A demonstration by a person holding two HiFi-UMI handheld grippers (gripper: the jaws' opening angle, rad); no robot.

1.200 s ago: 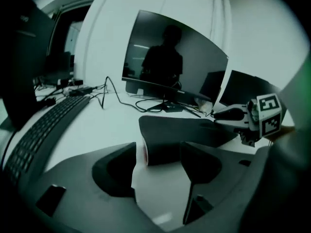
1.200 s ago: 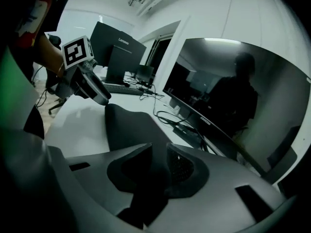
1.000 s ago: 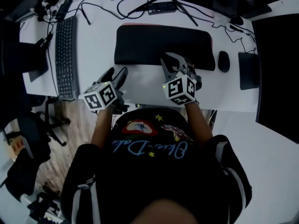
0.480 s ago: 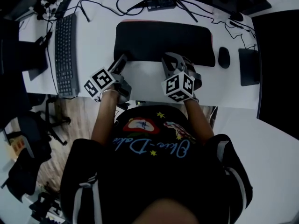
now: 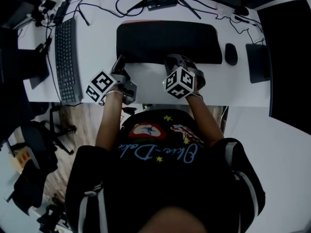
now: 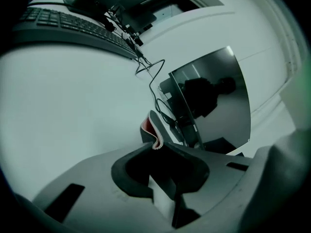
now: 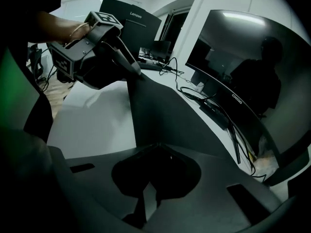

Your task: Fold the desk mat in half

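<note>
- Pinching the near side comes first, and you have it: your left gripper (image 6: 156, 148) has just been closing its jaws, and they now nip the near left corner of the desk mat (image 5: 167, 40), whose red underside curls up at the tips.
- Your right gripper (image 7: 155, 147) is pressed together on the mat's near edge, off to the right of the left one. The mat stretches away ahead of both.
- By my reading, nothing is folded yet. Apart from that lifted corner, the mat lies flat on the desk (image 5: 97, 42). You have yet to carry the near edge over to the far edge and lay it down.
- In the head view the marker cubes cover both sets of jaws. In the right gripper view, darkness hides how deep the pads bite.
</note>
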